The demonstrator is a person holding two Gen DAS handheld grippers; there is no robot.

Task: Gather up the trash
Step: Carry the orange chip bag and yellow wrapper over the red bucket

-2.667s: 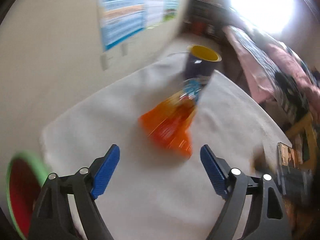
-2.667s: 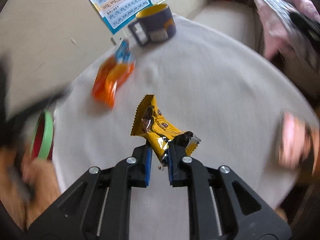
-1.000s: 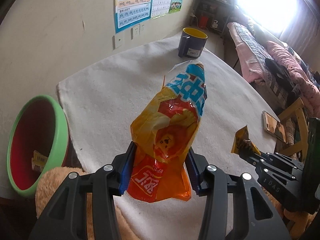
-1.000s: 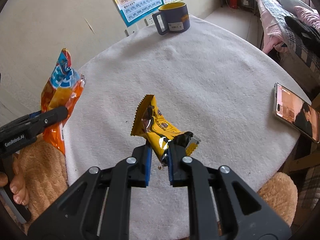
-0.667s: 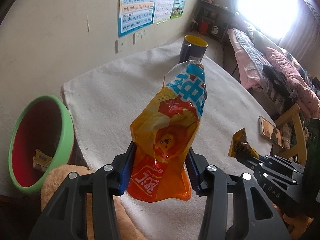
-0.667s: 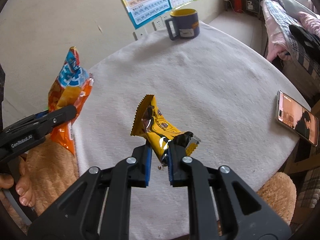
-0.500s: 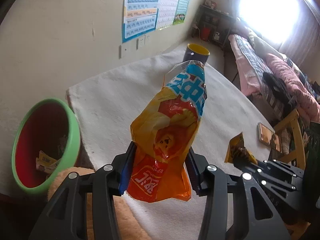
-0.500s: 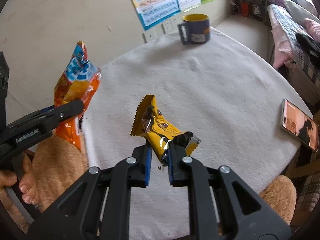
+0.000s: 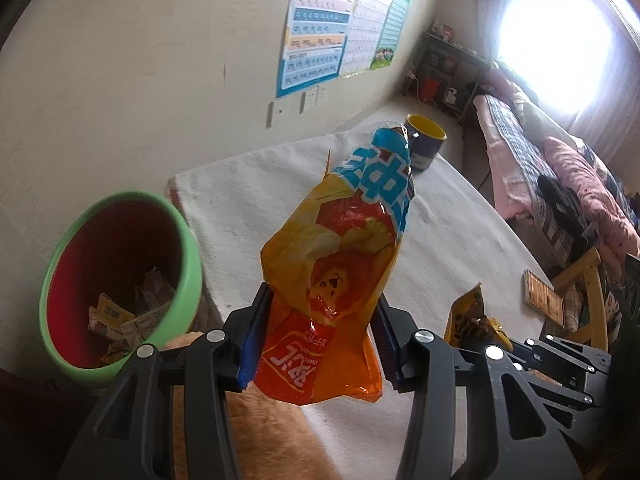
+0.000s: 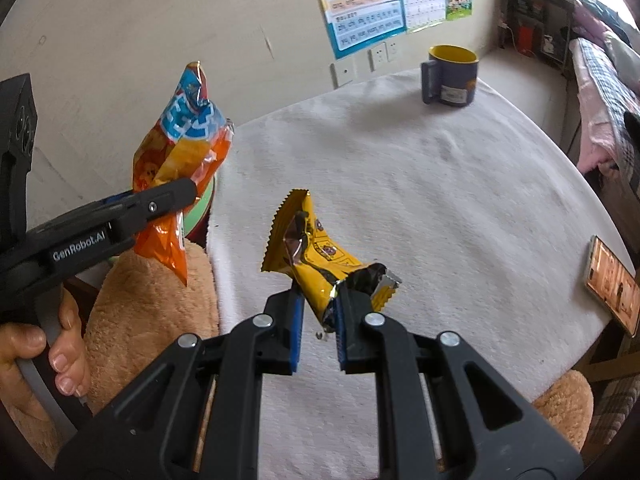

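Note:
My left gripper (image 9: 318,338) is shut on an orange and blue snack bag (image 9: 340,264), held up in the air past the table's left edge. In the right wrist view the bag (image 10: 180,160) hangs at the left. A green-rimmed red bin (image 9: 120,280) with several wrappers inside sits low to the left of the bag. My right gripper (image 10: 318,320) is shut on a crumpled yellow wrapper (image 10: 316,256) above the white-clothed table (image 10: 440,184). The yellow wrapper also shows in the left wrist view (image 9: 468,320).
A dark blue mug (image 10: 452,76) with a yellow inside stands at the table's far side. A phone (image 10: 612,284) lies at the table's right edge. A tan plush cushion (image 10: 152,292) lies under the table's left edge. A bed (image 9: 560,176) is at the right.
My left gripper has carried the snack bag leftward off the table toward the bin, which now shows more of its inside. My right gripper has followed left with the yellow wrapper.

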